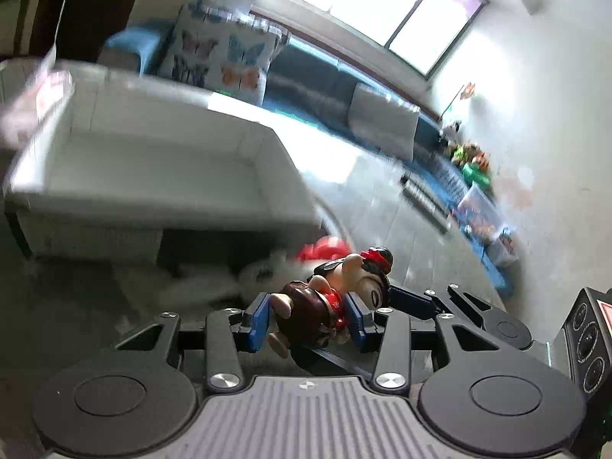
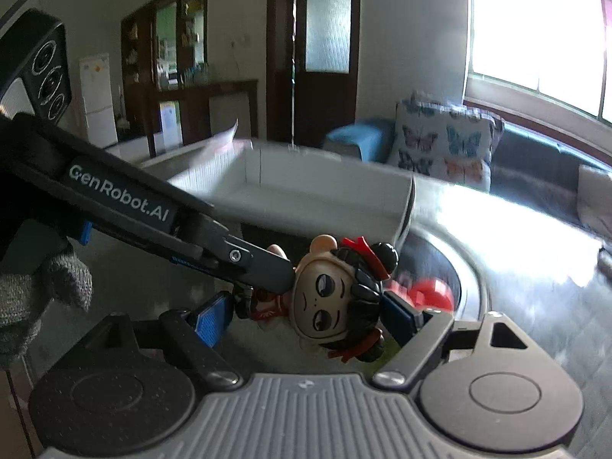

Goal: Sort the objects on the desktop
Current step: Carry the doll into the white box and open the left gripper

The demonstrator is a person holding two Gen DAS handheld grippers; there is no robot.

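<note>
Between both grippers, figurine (image 2: 336, 298) head rightward

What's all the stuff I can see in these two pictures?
doll: one, dark hair, red bow, between both grippers' pads
red thing: one, blurred, on the table behind the doll
white tray: one, empty-looking, farther back on the table
butterfly cushion: one, pale, on the blue sofa
gloved hand: one, grey, left edge
left gripper: black, blue pads, shut on the doll's body
right gripper: around its head
</note>
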